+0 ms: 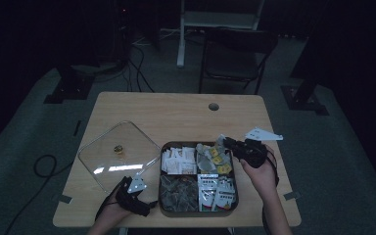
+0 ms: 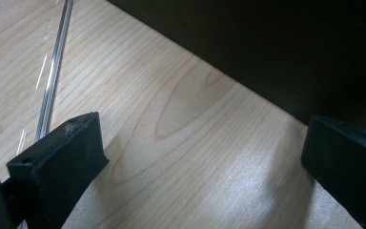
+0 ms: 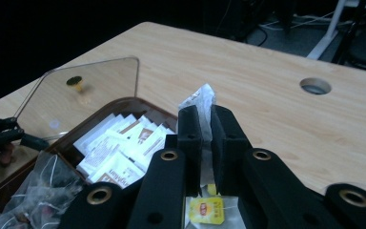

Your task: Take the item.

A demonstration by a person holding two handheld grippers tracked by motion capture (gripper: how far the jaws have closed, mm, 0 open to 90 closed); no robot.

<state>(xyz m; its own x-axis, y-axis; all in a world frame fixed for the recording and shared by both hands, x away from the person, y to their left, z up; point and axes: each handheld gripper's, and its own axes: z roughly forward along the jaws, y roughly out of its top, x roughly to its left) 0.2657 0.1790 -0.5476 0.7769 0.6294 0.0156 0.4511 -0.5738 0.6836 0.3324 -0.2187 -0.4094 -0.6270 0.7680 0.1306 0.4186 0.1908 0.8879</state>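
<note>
A dark brown divided tray (image 1: 162, 205) of tea bags and sachets sits near the table's front edge. My right gripper (image 1: 226, 142) hovers over the tray's far right compartment, shut on a clear tea bag packet (image 3: 200, 102) that sticks up between its fingers. A yellow-tagged tea bag (image 3: 206, 210) lies below it. My left gripper (image 1: 126, 182) rests low at the front left beside the tray, open, with bare wood between its fingers (image 2: 66, 157). A clear square lid (image 1: 119, 154) with a small gold knob (image 1: 119, 148) lies flat left of the tray.
White sachets (image 3: 116, 148) fill the tray's far left compartment, mesh bags (image 1: 178, 193) the near left. A round cable hole (image 1: 213, 106) is at the table's far right. A folding chair (image 1: 235, 58) stands beyond the table. Cables lie on the floor.
</note>
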